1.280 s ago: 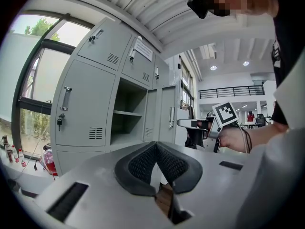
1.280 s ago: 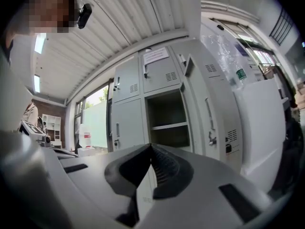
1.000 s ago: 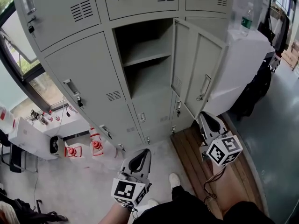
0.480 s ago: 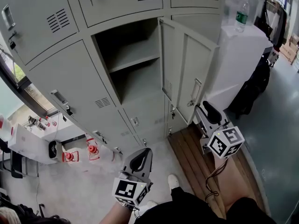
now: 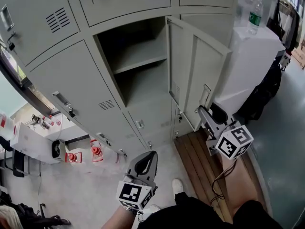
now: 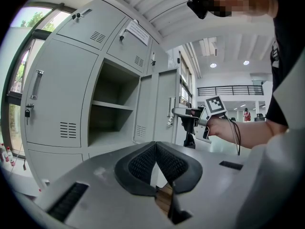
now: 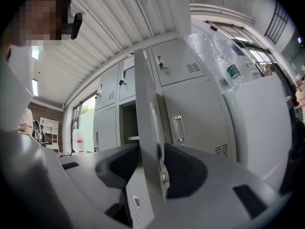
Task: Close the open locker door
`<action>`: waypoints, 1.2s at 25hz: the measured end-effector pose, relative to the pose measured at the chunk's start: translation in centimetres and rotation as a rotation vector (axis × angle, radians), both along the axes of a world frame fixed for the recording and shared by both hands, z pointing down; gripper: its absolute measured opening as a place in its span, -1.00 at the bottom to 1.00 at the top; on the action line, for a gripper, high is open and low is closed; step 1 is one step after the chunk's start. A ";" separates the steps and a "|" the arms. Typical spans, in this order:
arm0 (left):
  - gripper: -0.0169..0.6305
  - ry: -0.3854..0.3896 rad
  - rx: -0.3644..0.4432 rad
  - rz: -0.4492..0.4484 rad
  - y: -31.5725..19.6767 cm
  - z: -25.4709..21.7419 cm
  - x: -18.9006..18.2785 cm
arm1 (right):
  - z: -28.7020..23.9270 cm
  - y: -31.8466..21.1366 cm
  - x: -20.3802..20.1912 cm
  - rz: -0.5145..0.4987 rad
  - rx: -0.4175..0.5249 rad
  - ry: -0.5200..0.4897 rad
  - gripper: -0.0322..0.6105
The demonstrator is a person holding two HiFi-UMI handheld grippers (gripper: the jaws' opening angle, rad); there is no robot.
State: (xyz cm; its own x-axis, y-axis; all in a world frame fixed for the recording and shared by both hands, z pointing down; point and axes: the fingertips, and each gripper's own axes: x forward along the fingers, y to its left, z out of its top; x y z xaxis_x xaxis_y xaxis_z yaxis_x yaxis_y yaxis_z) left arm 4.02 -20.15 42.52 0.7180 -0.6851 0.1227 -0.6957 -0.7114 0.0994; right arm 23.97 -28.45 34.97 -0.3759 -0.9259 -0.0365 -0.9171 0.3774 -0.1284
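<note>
Our right gripper (image 7: 151, 162) is opening its jaws astride the free edge of the open locker door (image 7: 144, 104), which stands swung out from its shelved compartment (image 5: 138, 66). Our left gripper (image 6: 155, 147) hangs low, jaws together on nothing. Only its view shows a paper note (image 6: 138, 32), unreadable, like the green label on the bottle (image 5: 256, 14).

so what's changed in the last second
The right gripper has risen to the locker door. Its jaws, shut before, are opening with the door's free edge between them, not gripped. The door stays open, and the left gripper stays low and shut.
</note>
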 end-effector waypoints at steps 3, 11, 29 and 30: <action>-0.90 -0.004 0.007 -0.010 -0.4 0.0 -0.1 | -0.2 -0.2 -0.7 -0.045 0.011 -0.004 -0.25; -0.90 0.003 -0.013 -0.061 -1.5 0.2 -1.2 | -0.1 -0.1 -6.1 -0.241 0.009 0.066 -0.24; -0.90 -0.009 0.006 -0.281 -3.0 -0.4 -7.6 | 0.4 -5.5 -20.5 -0.352 0.064 0.144 -0.32; -0.90 -0.011 0.010 -0.299 -3.0 -0.4 -8.2 | 0.4 -6.1 -21.1 -0.351 0.064 0.140 -0.33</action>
